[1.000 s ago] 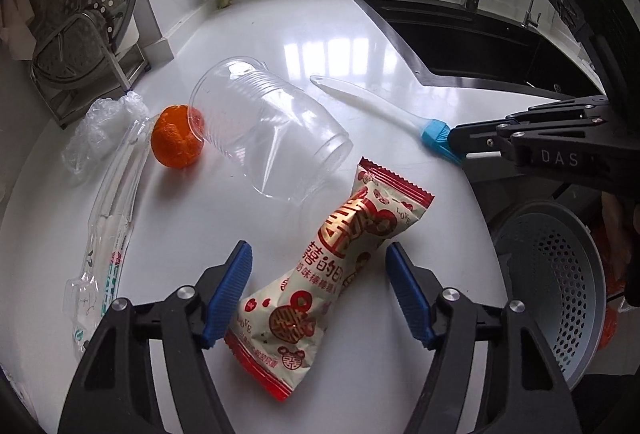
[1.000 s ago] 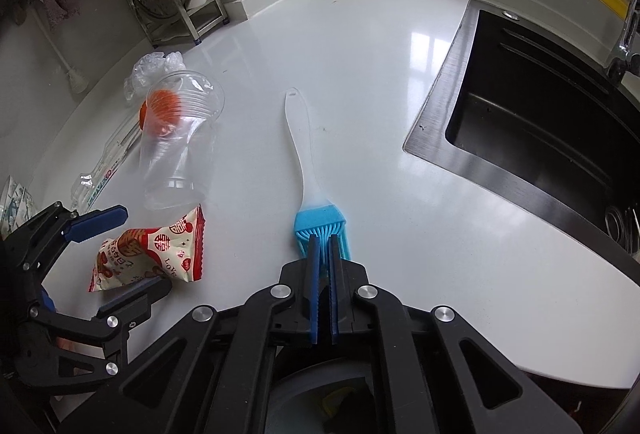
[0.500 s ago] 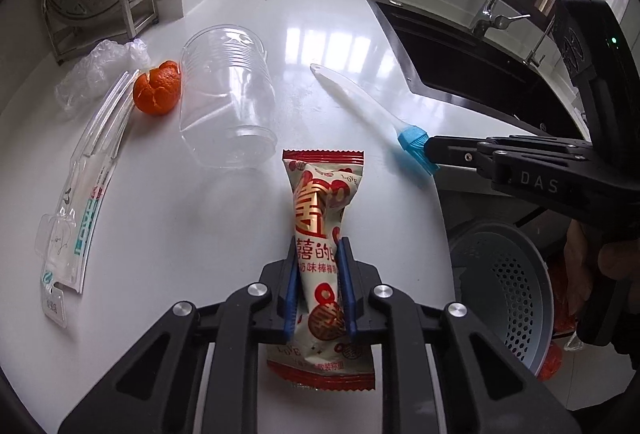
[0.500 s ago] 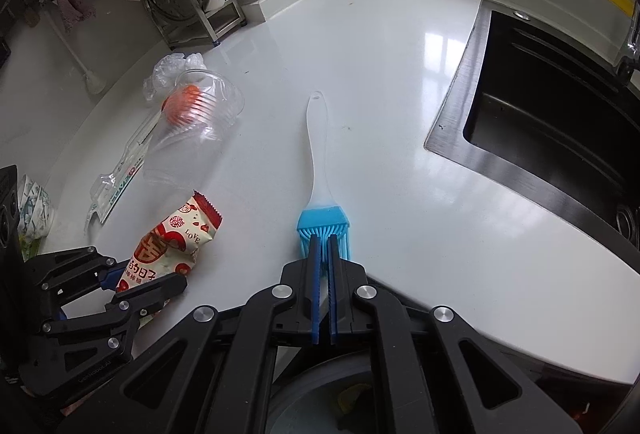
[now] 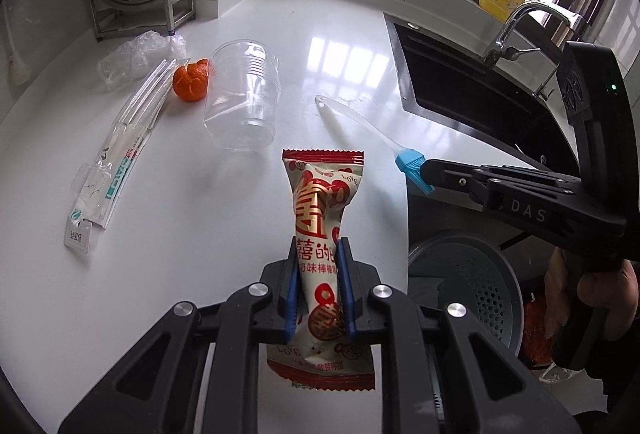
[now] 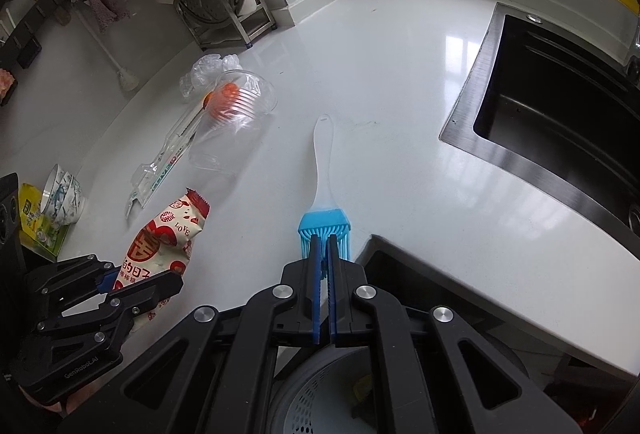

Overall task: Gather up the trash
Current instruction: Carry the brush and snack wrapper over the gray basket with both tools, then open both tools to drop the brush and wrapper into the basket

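White kitchen countertop (image 5: 340,46), black sink (image 6: 560,106) at its right. Below the counter edge a grey perforated bin (image 5: 468,286), probably where trash goes. Clear plastic cup (image 5: 244,102) lies on its side, near a peeled mandarin (image 5: 191,84). Left gripper (image 5: 318,294) is clamped on a red-and-cream snack wrapper (image 5: 322,194) at its lower half; the top appears lifted off the counter, likely for carrying binward. Right gripper (image 6: 325,286) is closed, empty, just over a blue-bristled silicone brush (image 6: 324,194). Bin contents mostly hidden.
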`<state>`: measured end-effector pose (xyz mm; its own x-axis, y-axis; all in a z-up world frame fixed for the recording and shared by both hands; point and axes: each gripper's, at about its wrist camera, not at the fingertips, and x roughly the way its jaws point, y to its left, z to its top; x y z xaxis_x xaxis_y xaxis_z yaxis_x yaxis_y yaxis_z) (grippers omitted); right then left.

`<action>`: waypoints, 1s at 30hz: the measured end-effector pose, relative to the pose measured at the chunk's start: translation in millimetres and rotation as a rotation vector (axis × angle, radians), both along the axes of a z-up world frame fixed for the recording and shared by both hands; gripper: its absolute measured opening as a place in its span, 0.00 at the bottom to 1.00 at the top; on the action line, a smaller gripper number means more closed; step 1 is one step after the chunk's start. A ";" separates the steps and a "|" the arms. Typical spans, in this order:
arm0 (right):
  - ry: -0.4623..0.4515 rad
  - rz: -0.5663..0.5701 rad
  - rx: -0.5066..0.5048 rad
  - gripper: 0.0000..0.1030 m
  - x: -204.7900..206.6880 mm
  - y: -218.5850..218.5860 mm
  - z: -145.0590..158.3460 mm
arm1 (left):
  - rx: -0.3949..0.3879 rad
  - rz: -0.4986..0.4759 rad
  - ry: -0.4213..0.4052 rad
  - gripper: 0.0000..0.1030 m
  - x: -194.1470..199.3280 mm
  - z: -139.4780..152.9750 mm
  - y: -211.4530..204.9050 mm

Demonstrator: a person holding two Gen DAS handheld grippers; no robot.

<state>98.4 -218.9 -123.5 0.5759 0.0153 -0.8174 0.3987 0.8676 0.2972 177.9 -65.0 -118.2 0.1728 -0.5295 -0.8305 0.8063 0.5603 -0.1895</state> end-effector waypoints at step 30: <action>0.149 0.208 0.097 0.02 -177.8 -16.7 -25.5 | 0.060 0.104 0.073 0.17 -175.9 -16.2 -46.6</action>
<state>-79.4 -235.6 -149.0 0.4256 0.2033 -0.8818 0.2601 0.9058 0.3344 2.1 -111.6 -134.4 0.1628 -0.4610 -0.8724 0.7284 0.6525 -0.2089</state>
